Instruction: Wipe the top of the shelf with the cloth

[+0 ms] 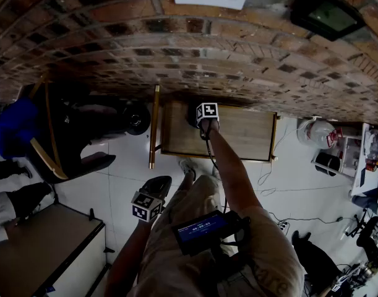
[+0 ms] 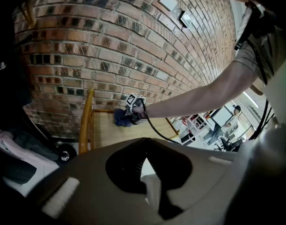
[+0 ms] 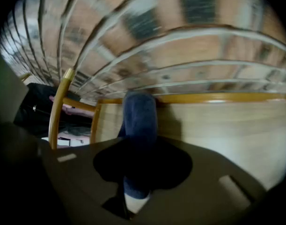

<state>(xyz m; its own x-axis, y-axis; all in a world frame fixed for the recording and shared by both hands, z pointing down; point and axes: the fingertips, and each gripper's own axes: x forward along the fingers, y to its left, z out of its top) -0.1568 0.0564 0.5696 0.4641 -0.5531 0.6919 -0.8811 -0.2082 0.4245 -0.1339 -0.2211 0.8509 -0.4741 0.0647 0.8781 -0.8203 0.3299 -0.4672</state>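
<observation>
The shelf has a light wooden top (image 1: 244,135) that stands against the brick wall. My right gripper (image 1: 204,121) reaches out over its far left part and is shut on a dark blue cloth (image 3: 139,121), which hangs from the jaws onto the wood (image 3: 227,130). The left gripper view shows the same cloth (image 2: 119,117) bunched under the right gripper (image 2: 132,114) on the shelf top (image 2: 110,132). My left gripper (image 1: 153,193) hangs low beside the person's thigh, over the white floor. Its jaws (image 2: 143,161) look shut with nothing in them.
A yellow wooden rail (image 1: 154,125) runs along the shelf's left side. A dark wheeled vehicle (image 1: 83,122) stands left of it. There is a low cabinet (image 1: 46,246) at the bottom left. A cable (image 1: 269,178) trails on the floor, and cluttered white racks (image 1: 337,156) stand to the right.
</observation>
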